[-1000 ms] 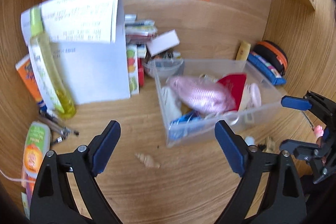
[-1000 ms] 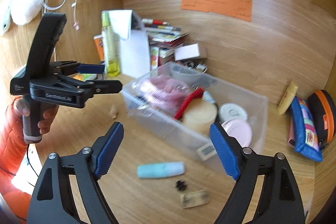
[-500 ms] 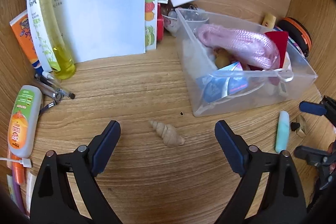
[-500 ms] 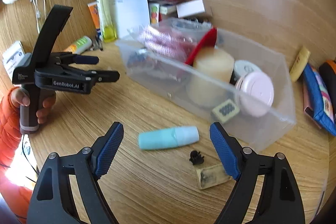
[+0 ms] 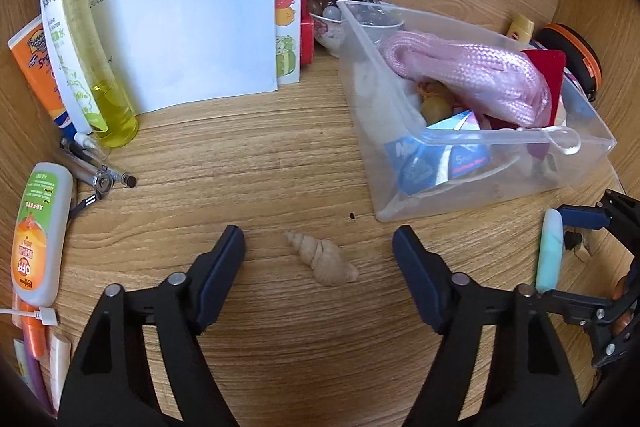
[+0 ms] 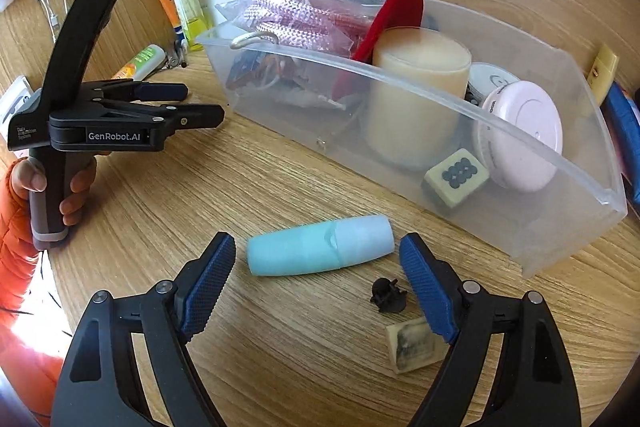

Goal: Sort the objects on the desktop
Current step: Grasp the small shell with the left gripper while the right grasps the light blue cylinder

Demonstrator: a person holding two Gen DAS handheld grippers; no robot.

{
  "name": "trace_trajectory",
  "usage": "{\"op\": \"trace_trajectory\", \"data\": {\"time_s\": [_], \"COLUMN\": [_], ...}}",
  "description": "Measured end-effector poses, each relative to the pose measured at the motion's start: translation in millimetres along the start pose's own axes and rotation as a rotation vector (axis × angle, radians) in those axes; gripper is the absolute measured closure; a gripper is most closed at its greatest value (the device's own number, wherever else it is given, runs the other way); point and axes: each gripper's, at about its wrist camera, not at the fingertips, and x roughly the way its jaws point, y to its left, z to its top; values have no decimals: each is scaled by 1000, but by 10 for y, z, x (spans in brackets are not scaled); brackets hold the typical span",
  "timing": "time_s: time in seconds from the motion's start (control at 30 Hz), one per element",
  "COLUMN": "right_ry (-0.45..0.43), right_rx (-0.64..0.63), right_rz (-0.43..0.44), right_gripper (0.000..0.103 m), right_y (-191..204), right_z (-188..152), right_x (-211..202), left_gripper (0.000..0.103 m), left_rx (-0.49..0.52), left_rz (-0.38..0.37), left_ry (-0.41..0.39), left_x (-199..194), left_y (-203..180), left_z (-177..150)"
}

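Observation:
A beige spiral seashell lies on the wooden desk between the fingers of my open left gripper. A light blue tube lies on the desk between the fingers of my open right gripper; it also shows in the left wrist view. A clear plastic bin behind both holds pink rope, a cream candle, a pink round case and a tile. The left gripper also shows in the right wrist view.
A small black clip and a cream tile lie by my right finger. A yellow bottle, orange tube, white papers, pens and a green-orange bottle stand at the left. An orange-rimmed case sits far right.
Both grippers have dropped lower and closer to the desk. The shell now lies between my left fingers and the blue tube between my right fingers.

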Motion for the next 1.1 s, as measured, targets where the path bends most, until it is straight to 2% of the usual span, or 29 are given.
{"op": "trace_trajectory", "data": {"time_s": [0.07,0.13,0.23,0.43,0.53,0.63,0.73,0.87,1.1], "right_ry": [1,4,8,9,1,-6,-7,-13,-47], "right_rx": [-17,-42,-67,-77,-75,-60,-57,-41,-25], "right_rz": [-13,-27,-31,-25,-15,7,6,8,21], "right_gripper": [21,21,21,22,31,31,32,32,32], "right_y": [37,81,138,145,128,90,94,77,62], "right_z": [-20,-46,-78,-89,-83,-75,-67,-50,-33], "right_x": [18,37,57,61,45,30,21,1,-81], "left_gripper": [42,61,66,70,77,85,86,87,87], "left_rx": [15,38,84,104,121,152,169,141,58], "left_rz": [10,11,22,18,23,33,47,25,0], "left_ry": [-1,-7,-6,-6,-8,-11,-15,-12,-50], "left_x": [-5,-18,-28,-23,-38,-36,-15,7,-169], "left_y": [-22,-46,-108,-147,-182,-236,-271,-310,-137], "left_z": [0,1,-11,-10,-23,-7,-12,12,-75]}}
